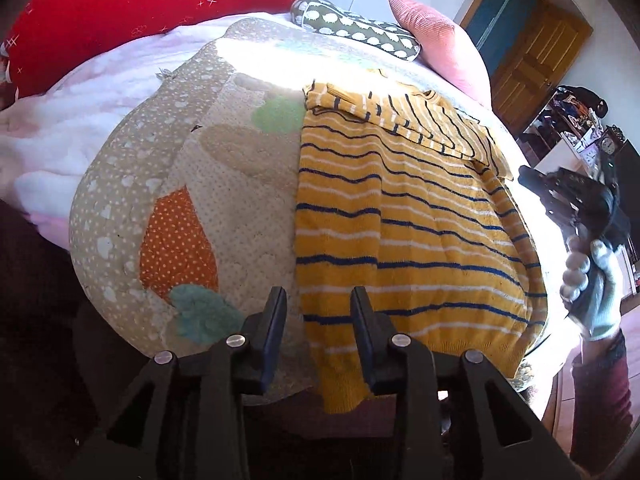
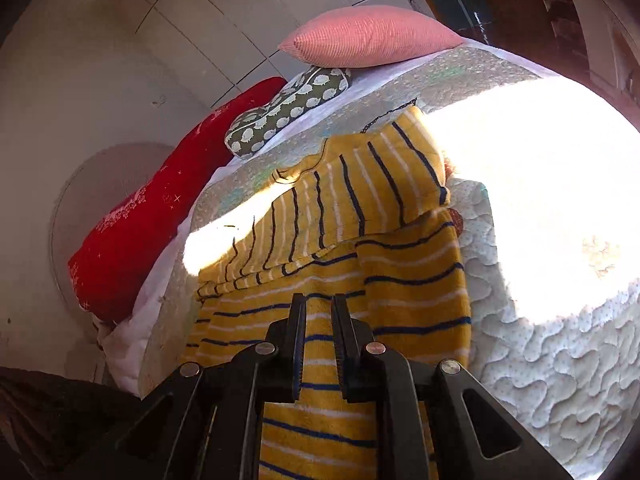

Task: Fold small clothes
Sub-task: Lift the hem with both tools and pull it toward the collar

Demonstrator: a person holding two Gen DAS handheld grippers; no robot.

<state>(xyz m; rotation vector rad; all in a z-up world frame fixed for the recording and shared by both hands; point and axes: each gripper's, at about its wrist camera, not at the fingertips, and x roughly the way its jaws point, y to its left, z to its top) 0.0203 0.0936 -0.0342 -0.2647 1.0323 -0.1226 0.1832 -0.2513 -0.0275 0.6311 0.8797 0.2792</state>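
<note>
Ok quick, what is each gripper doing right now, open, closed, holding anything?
Left gripper: open, nothing between its fingers, above the striped yellow garment.
Right gripper: narrow gap between its fingers, nothing held.

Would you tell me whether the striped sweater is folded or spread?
Partly folded: the sweater has a sleeve laid across its chest.

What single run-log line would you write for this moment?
yellow striped sweater: on quilt, sleeve folded across body | left hand-held gripper: open, empty | right hand-held gripper: narrow gap, empty
</note>
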